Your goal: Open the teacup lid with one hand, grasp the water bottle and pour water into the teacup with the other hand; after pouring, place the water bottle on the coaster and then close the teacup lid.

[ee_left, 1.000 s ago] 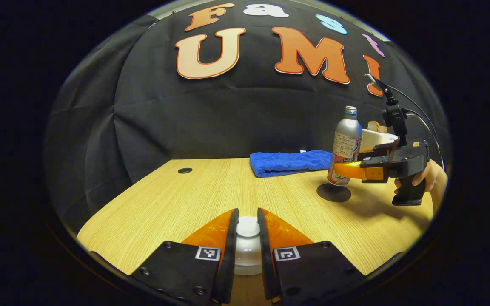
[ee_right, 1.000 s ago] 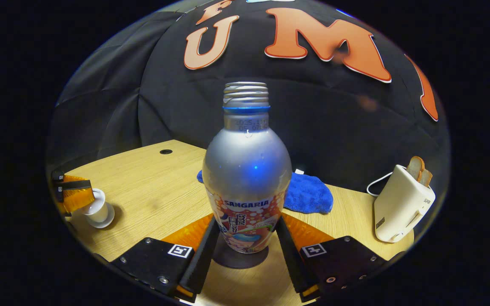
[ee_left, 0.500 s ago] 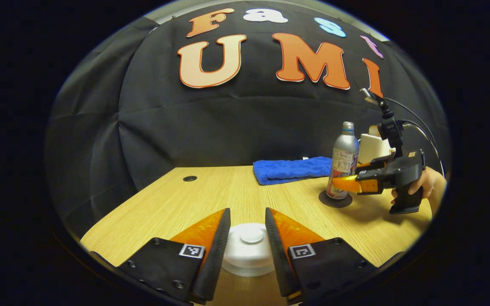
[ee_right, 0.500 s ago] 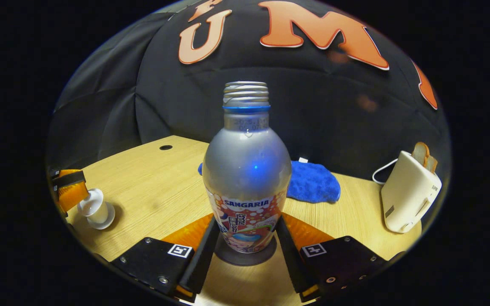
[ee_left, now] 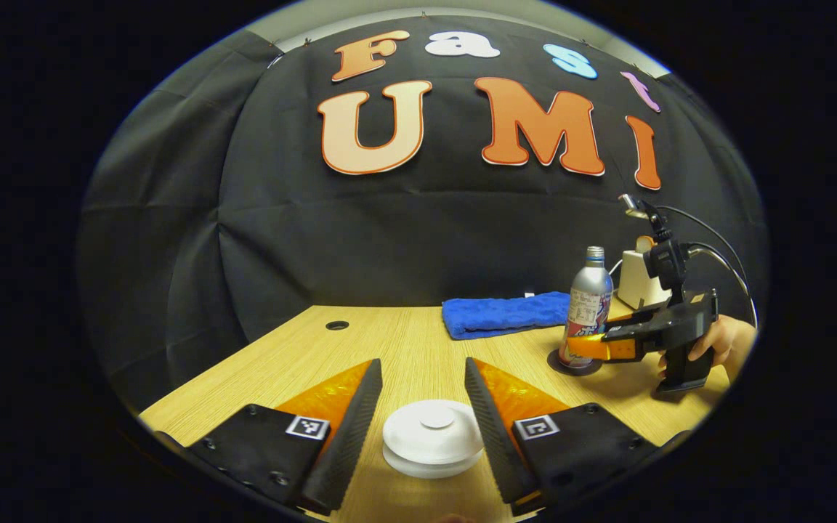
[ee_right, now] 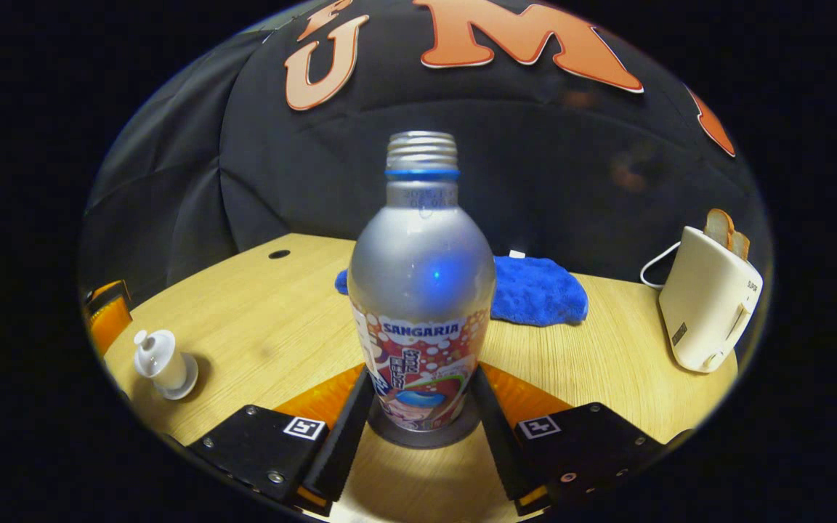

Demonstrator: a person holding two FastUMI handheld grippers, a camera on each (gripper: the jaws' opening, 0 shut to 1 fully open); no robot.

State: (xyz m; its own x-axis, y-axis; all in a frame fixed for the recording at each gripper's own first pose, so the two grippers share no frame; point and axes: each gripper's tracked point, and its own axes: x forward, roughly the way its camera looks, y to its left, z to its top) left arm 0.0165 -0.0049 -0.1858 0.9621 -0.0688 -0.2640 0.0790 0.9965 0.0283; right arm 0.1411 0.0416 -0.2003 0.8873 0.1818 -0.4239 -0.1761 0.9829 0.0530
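The left gripper [ee_left: 422, 385] hangs open above the lidded teacup [ee_left: 432, 439], gripping nothing. On the right, the bottle [ee_right: 421, 290] stands upright on its coaster [ee_right: 422, 432], between the right gripper's [ee_right: 421, 396] fingers; whether they press it is unclear.

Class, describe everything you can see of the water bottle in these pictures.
The water bottle is silver metal by its look, with a rounded shoulder, a blue ring under a bare threaded neck, no cap on it, and a colourful printed label round its lower half. It stands upright on the dark round coaster on the wooden table. The right gripper's fingers flank its base; actual contact is unclear.
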